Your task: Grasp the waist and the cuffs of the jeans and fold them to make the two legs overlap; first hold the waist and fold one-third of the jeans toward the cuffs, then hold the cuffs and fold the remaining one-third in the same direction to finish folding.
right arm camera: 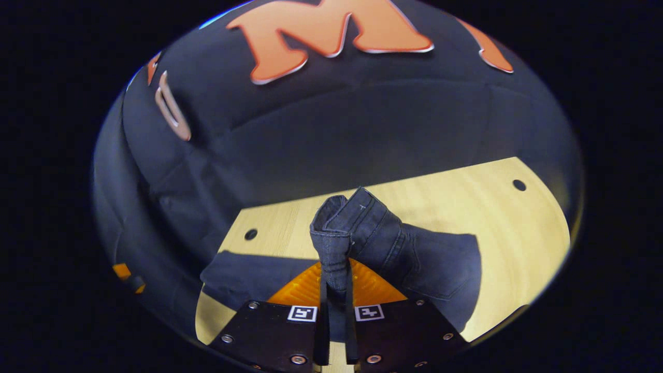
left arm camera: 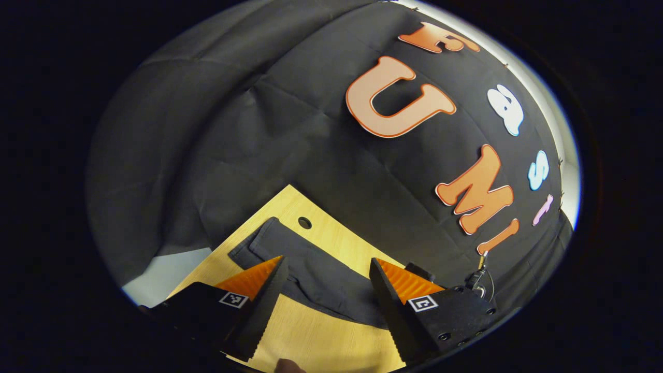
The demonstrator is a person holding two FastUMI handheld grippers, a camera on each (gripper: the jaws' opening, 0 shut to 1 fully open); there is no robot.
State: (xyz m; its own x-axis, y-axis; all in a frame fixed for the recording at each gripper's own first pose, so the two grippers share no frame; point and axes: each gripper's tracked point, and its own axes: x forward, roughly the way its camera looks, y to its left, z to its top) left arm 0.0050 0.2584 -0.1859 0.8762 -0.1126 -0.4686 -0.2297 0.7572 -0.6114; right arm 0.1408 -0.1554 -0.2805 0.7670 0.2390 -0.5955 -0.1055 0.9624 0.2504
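Dark denim jeans [left arm camera: 316,277] lie flat on the light wooden table [left arm camera: 331,235], one narrow end [left arm camera: 259,243] reaching towards the table's corner. My left gripper [left arm camera: 327,261] hovers open just above the fabric, a finger on either side and nothing between them. In the right gripper view, my right gripper [right arm camera: 335,290] is shut on a bunched fold of the jeans [right arm camera: 362,223]. The fold stands up off the table [right arm camera: 492,207]. The rest of the jeans [right arm camera: 445,264] trails flat to both sides.
The table has small round holes near its edges [left arm camera: 305,223] [right arm camera: 519,185] [right arm camera: 250,234]. Black booth cloth hangs close behind the table on all sides. A small dark fitting with a cable [left arm camera: 479,280] sits beyond my left gripper's right finger.
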